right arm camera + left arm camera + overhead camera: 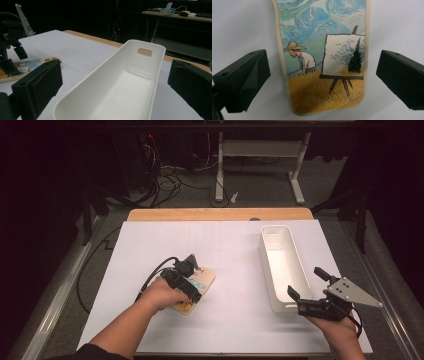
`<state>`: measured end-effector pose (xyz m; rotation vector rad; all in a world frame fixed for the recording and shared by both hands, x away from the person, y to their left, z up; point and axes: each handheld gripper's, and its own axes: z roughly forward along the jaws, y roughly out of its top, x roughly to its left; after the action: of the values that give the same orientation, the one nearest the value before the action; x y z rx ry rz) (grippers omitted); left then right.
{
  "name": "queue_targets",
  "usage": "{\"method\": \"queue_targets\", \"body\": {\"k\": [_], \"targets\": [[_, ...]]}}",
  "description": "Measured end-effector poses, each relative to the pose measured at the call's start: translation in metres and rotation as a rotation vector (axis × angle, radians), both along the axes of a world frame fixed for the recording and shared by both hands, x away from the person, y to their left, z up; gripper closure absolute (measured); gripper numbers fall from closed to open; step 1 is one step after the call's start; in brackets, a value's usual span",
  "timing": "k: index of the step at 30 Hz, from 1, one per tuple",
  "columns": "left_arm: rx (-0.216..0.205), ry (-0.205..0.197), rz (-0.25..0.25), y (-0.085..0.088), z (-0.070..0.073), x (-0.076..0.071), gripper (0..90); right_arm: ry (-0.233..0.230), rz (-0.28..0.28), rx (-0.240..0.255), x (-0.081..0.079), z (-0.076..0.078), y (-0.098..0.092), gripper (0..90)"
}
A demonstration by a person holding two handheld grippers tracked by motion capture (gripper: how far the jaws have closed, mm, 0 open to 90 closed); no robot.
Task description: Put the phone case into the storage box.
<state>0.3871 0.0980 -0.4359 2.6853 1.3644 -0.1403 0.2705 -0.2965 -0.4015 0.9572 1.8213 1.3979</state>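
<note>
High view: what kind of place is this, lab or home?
Most likely a lab or recording workspace. The work table is covered with a plain white sheet, loose cables run over the grey floor behind it, and a height-adjustable desk frame stands in a dark room.

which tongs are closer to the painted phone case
Left. The left tongs hover right over the phone case, jaws open on either side of it. The right tongs are far off, open around the near end of the white bin.

both claws (187, 279) (305, 285) agape (hand-held)
</note>
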Motion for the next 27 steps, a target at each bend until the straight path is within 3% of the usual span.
{"method": "queue_targets", "body": {"k": [3,20,27], "targets": [[0.029,0.010,0.003,-0.003,-0.007,0.001,0.1,-0.002,0.002,-0.001,0.000,0.000,0.000,0.0],[0.091,-0.002,-0.002,-0.017,-0.014,0.001,0.7,0.001,0.002,-0.001,0.000,0.000,0.000,0.0],[0.097,-0.007,-0.003,-0.017,-0.014,0.000,0.6,-0.002,0.001,0.002,0.000,0.000,0.000,0.0]]}}
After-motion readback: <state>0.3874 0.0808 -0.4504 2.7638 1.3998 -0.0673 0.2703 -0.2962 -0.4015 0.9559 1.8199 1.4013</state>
